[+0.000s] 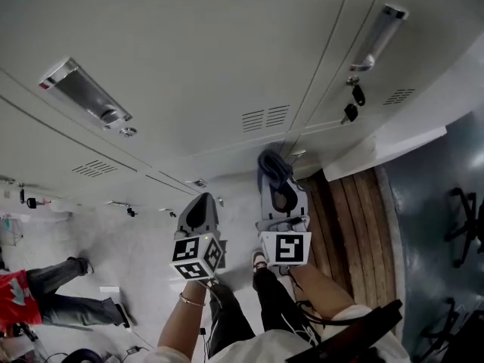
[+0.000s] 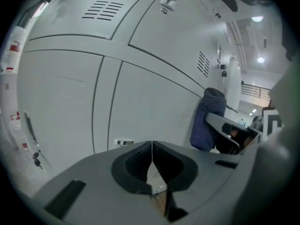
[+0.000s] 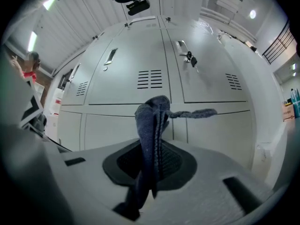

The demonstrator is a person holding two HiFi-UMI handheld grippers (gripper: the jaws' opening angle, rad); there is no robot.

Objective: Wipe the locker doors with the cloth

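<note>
blue cloth (image 3: 152, 139) pinched in right gripper (image 3: 154, 165) before lockers (image 1: 227, 59).

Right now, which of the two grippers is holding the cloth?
The right gripper: the dark blue cloth is clamped between its jaws. The left gripper has its jaws closed together with nothing between them.

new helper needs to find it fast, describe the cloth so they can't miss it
Look at the wall of pale grey locker doors; two grippers are held up in front of it. The cloth is the dark blue bunched rag clamped in the right gripper, poking past its tips; the left gripper is shut on nothing.
</note>
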